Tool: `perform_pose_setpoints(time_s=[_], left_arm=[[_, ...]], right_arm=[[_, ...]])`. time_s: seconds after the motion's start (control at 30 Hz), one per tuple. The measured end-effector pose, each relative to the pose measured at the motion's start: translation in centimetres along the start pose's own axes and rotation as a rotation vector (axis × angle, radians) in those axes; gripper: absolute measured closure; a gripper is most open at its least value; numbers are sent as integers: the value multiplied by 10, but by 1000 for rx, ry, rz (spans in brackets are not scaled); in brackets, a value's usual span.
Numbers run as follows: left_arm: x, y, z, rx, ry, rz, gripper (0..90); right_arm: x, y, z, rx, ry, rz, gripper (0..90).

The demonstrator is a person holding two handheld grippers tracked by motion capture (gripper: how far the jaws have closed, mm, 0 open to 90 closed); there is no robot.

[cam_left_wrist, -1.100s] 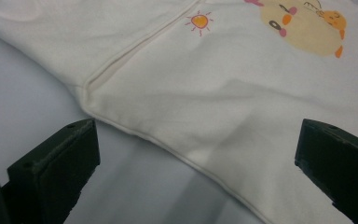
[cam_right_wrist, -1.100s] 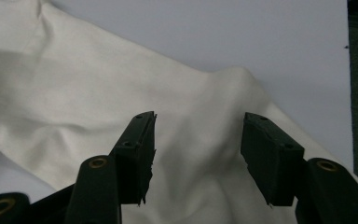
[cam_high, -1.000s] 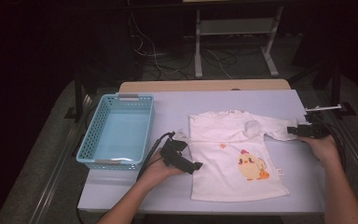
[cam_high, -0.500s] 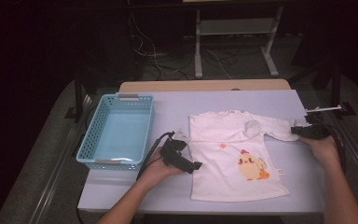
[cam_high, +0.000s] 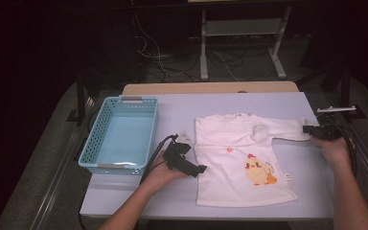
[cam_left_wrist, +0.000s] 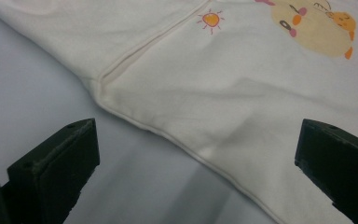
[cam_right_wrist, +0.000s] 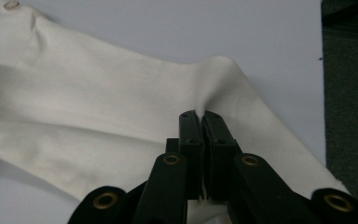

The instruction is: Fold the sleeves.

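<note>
Pale table [cam_high: 249,103], dim room, white stand [cam_high: 242,43] (cables below)

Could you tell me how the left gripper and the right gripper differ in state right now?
The left gripper is open, its fingers wide apart above the table beside the shirt; the right gripper has just closed and is shut on the shirt's sleeve. The left holds nothing; the right pinches a raised fold of cloth. The left sits by the shirt's side seam, the right at the sleeve end. Both have black fingers.

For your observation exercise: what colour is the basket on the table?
Light blue. The basket shows best in the high view, left of the white shirt.
</note>
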State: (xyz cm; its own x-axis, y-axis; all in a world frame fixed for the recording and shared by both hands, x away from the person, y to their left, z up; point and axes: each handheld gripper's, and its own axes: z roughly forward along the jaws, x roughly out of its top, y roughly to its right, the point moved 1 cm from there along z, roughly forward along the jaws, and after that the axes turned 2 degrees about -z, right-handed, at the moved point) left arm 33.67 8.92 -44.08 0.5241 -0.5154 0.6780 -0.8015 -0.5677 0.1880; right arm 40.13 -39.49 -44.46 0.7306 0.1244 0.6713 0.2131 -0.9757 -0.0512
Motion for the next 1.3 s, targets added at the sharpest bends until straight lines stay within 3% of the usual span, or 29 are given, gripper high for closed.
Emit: perform_pose_setpoints(time_s=[0.17,0.37,0.87,1.03,1.3], left_arm=[[0,-1,1,0,-1,-3,0],[0,0,1,-1,0,-2,0],[0,2,2,-4,-5,6,0],[0,2,2,-4,-7,9,0],[0,2,2,-5,-8,10,0]], right_arm=[[8,3,0,-20,43,3,861],[9,1,0,-14,53,2,860],[16,-9,-19,74,118,-9,860],[22,-16,-25,117,137,-25,861],[29,-28,-33,142,156,-61,861]])
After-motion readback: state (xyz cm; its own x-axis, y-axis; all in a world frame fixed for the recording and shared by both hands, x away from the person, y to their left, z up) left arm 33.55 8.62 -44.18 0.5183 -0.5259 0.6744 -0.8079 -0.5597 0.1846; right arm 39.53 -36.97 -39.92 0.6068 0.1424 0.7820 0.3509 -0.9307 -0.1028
